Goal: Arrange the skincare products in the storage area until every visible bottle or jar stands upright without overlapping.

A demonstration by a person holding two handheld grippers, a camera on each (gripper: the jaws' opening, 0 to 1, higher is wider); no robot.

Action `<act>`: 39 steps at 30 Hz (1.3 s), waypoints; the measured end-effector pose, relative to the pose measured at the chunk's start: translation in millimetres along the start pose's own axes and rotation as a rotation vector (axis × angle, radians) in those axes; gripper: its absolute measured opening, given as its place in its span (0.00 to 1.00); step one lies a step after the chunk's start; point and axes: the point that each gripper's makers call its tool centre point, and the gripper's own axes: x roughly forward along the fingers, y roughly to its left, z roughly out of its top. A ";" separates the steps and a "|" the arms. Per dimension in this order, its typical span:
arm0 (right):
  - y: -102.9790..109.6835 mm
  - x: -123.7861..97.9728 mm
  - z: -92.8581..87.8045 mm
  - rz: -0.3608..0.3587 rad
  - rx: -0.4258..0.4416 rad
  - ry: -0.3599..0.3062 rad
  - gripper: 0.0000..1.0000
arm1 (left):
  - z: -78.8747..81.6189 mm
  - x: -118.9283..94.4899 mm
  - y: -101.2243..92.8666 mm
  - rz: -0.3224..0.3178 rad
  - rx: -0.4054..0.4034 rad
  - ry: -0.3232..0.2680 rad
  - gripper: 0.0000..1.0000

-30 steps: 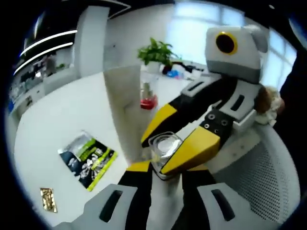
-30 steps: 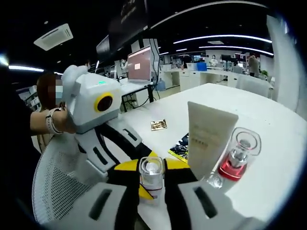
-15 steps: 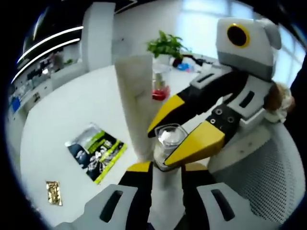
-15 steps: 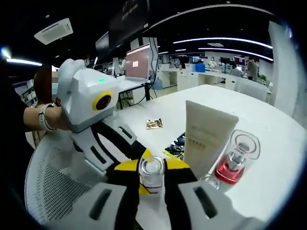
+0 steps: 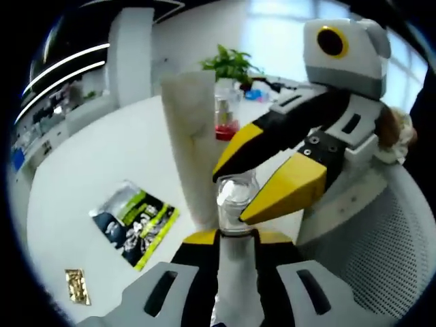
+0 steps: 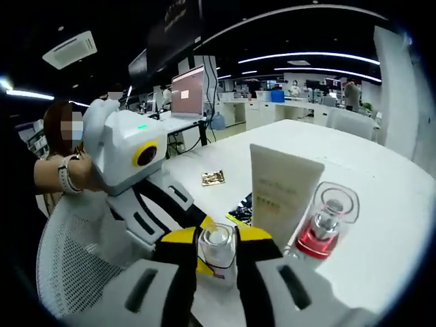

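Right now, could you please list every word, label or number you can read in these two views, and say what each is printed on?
No text can be read here.
White tube: fine print lines, too small to read.
Leaflet on the table: printed graphics and lettering, too blurred to read.
Gold sachet: markings too small to read.
Monitor behind: pinkish screen, nothing readable.

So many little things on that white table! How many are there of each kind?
Clear bottle held between both grippers: 1
White tube standing on its cap: 1
Clear bottle with red base: 1
Printed leaflet: 1
Gold sachet: 1
Total: 5
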 end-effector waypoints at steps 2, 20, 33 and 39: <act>1.8 -4.0 0.7 0.001 -0.007 -0.003 0.21 | -1.6 0.3 0.7 0.002 0.022 0.011 0.16; 0.8 -42.9 -23.7 0.032 -0.015 0.106 0.18 | -15.1 -1.7 8.6 0.057 0.007 0.060 0.19; -38.7 -48.4 -55.0 -0.042 0.039 0.173 0.16 | -24.3 -3.2 -3.4 0.035 -0.059 0.109 0.17; -50.0 -45.9 -68.6 -0.060 0.056 0.203 0.18 | -29.3 4.7 -8.1 0.029 -0.083 0.132 0.22</act>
